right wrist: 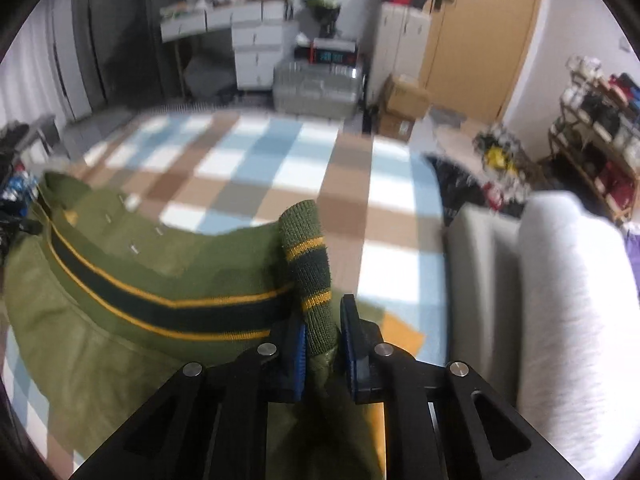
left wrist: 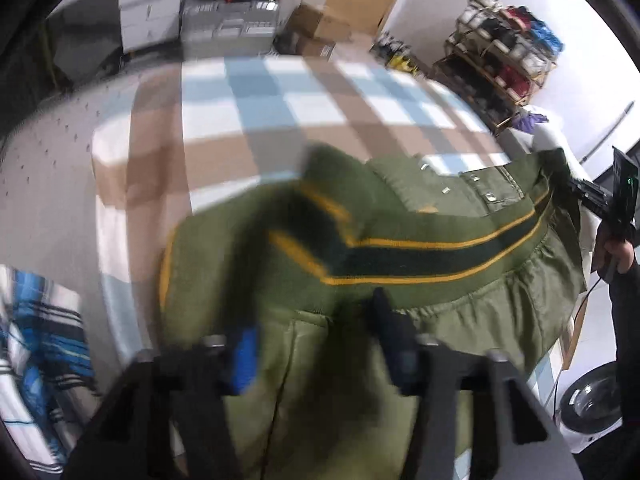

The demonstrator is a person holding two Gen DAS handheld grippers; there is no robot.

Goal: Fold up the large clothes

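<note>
An olive green jacket (left wrist: 400, 216) with a ribbed hem striped in dark green and yellow lies on the checked cover (left wrist: 280, 100). In the blurred left wrist view my left gripper (left wrist: 316, 344) straddles the jacket just below the hem. Its fingers stand well apart, with a bulge of fabric between them. Over at the right, my right gripper (left wrist: 592, 196) holds the far end of the hem. The right wrist view has that gripper (right wrist: 324, 344) shut on the hem's end (right wrist: 308, 264), which sticks up past the blue pads. The rest of the jacket (right wrist: 100, 340) spreads away to the left.
Grey and white cushions (right wrist: 560, 280) lie close on the right. A silver suitcase (right wrist: 316, 84), cardboard boxes (right wrist: 404, 96) and white drawers stand beyond the cover. A wooden shelf (left wrist: 500, 52) of shoes lines the wall. Blue striped cloth (left wrist: 40, 340) lies at the lower left.
</note>
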